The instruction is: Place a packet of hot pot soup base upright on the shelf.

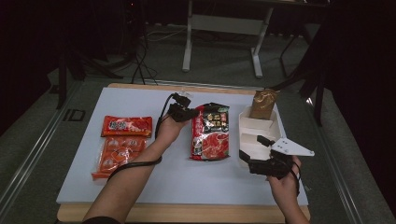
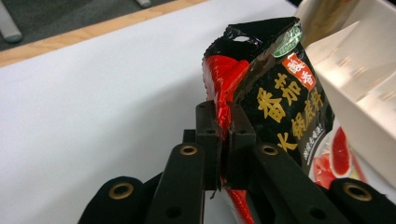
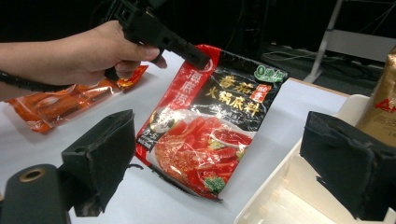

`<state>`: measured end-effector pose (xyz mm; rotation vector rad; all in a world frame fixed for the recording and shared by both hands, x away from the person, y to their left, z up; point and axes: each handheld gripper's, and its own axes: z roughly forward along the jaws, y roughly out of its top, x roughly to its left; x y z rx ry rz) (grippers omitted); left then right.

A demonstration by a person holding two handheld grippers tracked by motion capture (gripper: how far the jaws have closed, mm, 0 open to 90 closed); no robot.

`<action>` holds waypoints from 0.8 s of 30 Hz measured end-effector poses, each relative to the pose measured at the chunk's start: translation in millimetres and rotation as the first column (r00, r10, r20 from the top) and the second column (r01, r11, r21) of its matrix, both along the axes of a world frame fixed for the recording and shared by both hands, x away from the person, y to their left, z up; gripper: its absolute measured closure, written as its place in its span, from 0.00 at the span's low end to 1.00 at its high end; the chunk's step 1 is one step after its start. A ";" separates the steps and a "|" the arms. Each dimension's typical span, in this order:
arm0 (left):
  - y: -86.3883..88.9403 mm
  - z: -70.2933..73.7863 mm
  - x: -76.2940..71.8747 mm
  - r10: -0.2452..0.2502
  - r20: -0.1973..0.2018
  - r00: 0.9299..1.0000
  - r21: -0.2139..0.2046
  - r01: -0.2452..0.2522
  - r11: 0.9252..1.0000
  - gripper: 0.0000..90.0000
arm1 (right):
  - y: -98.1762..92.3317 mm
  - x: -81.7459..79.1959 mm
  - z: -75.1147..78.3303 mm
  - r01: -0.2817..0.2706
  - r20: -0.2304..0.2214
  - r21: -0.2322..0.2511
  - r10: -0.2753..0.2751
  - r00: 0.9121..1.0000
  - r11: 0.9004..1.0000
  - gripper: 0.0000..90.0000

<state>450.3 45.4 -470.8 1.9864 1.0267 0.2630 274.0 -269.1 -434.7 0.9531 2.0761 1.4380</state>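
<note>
Nearest us, our right tool [image 3: 219, 172] waits with jaws wide and empty over the white tray [image 1: 254, 135], likely to steady it. Our left tool [image 2: 223, 135] is clamped on the soup pouch's [image 1: 211, 132] top left corner, tilting it off the surface [image 1: 187, 182] beside the tray, seemingly to load it.

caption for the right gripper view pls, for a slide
Left gripper pinches the top corner of a red-and-black soup base packet, tilting it up off the white table beside a white tray.
</note>
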 end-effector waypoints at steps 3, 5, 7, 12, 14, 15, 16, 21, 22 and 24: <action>-0.4 5.2 -5.7 -0.006 0.016 1.000 -0.011 0.006 1.000 0.97 | -0.8 0.9 0.0 0.005 0.014 -0.023 -0.005 1.000 1.000 0.13; -0.6 8.8 -10.0 -0.011 0.028 1.000 -0.025 0.012 1.000 0.97 | -1.4 1.4 -0.1 -0.001 0.026 -0.024 0.002 1.000 1.000 0.14; -0.8 10.9 -12.2 -0.012 0.036 0.999 -0.022 0.013 1.000 0.97 | -1.6 1.2 0.1 -0.004 0.035 -0.027 0.005 0.999 1.000 0.15; -2.4 20.5 -23.8 -0.029 0.062 0.998 -0.051 0.033 0.998 0.97 | -0.2 0.5 2.2 -0.014 0.041 -0.046 0.016 0.999 0.999 0.14; -2.8 23.8 -28.1 -0.037 0.073 0.997 -0.052 0.041 0.998 0.97 | 0.4 0.2 2.7 -0.015 0.030 -0.044 0.017 0.999 0.999 0.14; -3.1 26.1 -31.1 -0.044 0.077 0.996 -0.057 0.049 0.997 0.97 | 0.6 0.3 2.8 -0.011 0.022 -0.044 0.012 1.000 0.999 0.12; -3.1 26.1 -31.1 -0.044 0.077 0.996 -0.057 0.049 0.997 0.97 | 0.6 0.3 2.8 -0.011 0.022 -0.044 0.012 1.000 0.999 0.12; -2.8 34.8 -42.8 -0.061 0.108 0.992 -0.064 0.069 0.996 0.97 | 1.7 -1.0 5.2 -0.006 0.007 -0.036 0.007 1.000 0.999 0.11; -2.4 36.4 -44.9 -0.061 0.114 0.992 -0.070 0.069 0.995 0.97 | 1.9 -1.1 5.8 -0.006 0.006 -0.041 0.006 1.000 0.999 0.11; -1.1 40.3 -48.9 -0.068 0.126 0.990 -0.065 0.076 0.995 0.97 | 2.1 -1.4 6.4 0.002 0.012 -0.052 -0.001 1.000 0.999 0.11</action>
